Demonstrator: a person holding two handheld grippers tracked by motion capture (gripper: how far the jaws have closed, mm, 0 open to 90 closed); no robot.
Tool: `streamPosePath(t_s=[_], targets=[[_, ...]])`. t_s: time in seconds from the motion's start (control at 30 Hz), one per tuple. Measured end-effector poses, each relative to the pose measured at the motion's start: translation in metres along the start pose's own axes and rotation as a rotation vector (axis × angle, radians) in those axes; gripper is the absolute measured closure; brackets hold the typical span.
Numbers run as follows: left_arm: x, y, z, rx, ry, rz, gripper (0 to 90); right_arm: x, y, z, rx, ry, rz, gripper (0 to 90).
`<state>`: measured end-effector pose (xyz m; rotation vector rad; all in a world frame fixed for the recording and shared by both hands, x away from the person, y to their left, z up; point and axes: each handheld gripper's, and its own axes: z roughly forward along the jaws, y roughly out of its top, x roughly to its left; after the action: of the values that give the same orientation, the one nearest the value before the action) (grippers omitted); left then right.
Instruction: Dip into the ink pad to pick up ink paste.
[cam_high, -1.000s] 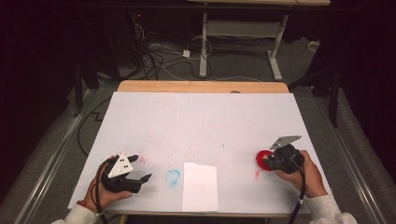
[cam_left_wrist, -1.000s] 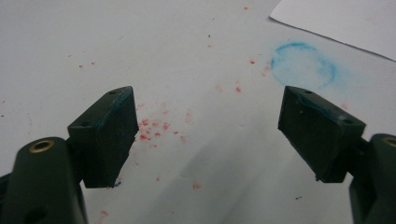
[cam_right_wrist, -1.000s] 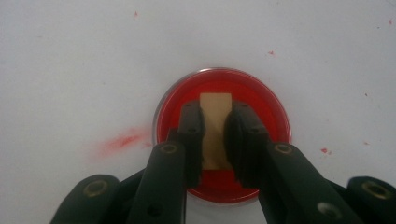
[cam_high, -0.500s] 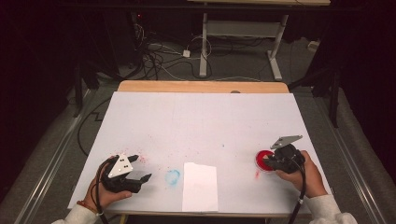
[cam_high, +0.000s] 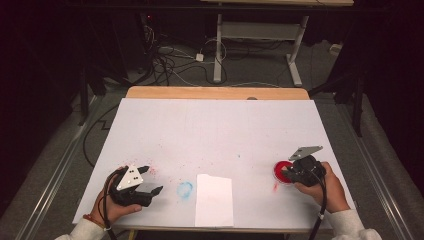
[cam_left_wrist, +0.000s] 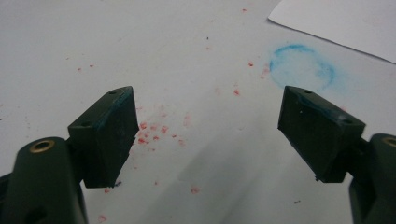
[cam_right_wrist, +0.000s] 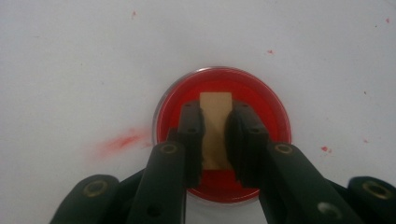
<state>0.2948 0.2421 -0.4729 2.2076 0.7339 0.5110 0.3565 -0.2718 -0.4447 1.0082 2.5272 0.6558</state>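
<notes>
High view: white table sheet (cam_high: 215, 130) with the left gripper (cam_high: 150, 182) at the near-left corner and the right gripper (cam_high: 286, 174) at near right, its tips over a red dish (cam_high: 280, 169). A white paper (cam_high: 214, 200) lies at the near edge between them, with a faint blue ring (cam_high: 184, 189) just to its left. What sits between the right jaws cannot be told from this height.

Right gripper view: jaws narrow, clamped on a tan block (cam_right_wrist: 215, 126) that stands over the red-filled round dish (cam_right_wrist: 261, 100). Red smear (cam_right_wrist: 122, 141) on the sheet just beside the dish rim.

Left gripper view: jaws wide apart, nothing between them. Red specks (cam_left_wrist: 152, 130) scattered on the sheet below; blue ring (cam_left_wrist: 302, 67) and a corner of the paper (cam_left_wrist: 345, 21) beyond.
</notes>
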Motion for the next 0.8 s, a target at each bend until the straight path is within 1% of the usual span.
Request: streamPosePath(t_s=[0.1,0.17,0.23,0.27,0.33,0.37,0.4,0.43,0.5,0.6,0.7,0.77,0.8], targets=[[0.001,0.0,0.0,0.003,0.002,-0.002,19.3,0.002,0.001,-0.001,0.005,-0.012,-0.001,76.5],[0.001,0.0,0.001,0.002,0.0,-0.001,19.4,0.001,0.0,-0.002,-0.004,-0.01,-0.005,76.4],[0.001,0.0,0.0,0.002,0.001,-0.003,19.4,0.0,-0.001,-0.003,-0.014,-0.004,0.002,76.4],[0.001,-0.001,0.0,0.002,0.002,-0.005,19.3,0.0,-0.001,-0.004,-0.021,-0.01,0.004,76.4],[0.002,-0.002,0.0,0.005,0.002,-0.008,19.3,-0.002,0.0,-0.008,-0.046,0.002,0.013,76.4],[0.002,-0.003,0.0,0.005,0.003,-0.01,19.3,-0.002,0.001,-0.01,-0.054,-0.007,0.014,76.4],[0.002,-0.003,0.0,0.006,0.004,-0.014,19.3,-0.002,0.002,-0.012,-0.055,-0.015,0.004,76.4],[0.002,-0.004,-0.001,0.008,0.006,-0.015,19.3,-0.003,0.003,-0.014,-0.066,-0.014,0.001,76.4],[0.003,-0.005,-0.002,0.005,0.008,-0.023,19.3,-0.005,0.005,-0.017,-0.084,-0.018,0.011,76.4],[0.003,-0.005,-0.003,-0.003,0.009,-0.029,19.3,-0.007,0.007,-0.021,-0.109,-0.022,0.013,76.4],[0.004,-0.006,-0.001,0.004,0.008,-0.032,19.3,-0.007,0.008,-0.025,-0.123,-0.023,0.002,76.4],[0.005,-0.006,0.001,0.01,0.004,-0.031,19.3,-0.006,0.008,-0.028,-0.133,-0.01,0.006,76.4],[0.005,-0.006,0.001,0.011,0.003,-0.031,19.3,-0.006,0.008,-0.029,-0.14,-0.017,0.001,76.4]])
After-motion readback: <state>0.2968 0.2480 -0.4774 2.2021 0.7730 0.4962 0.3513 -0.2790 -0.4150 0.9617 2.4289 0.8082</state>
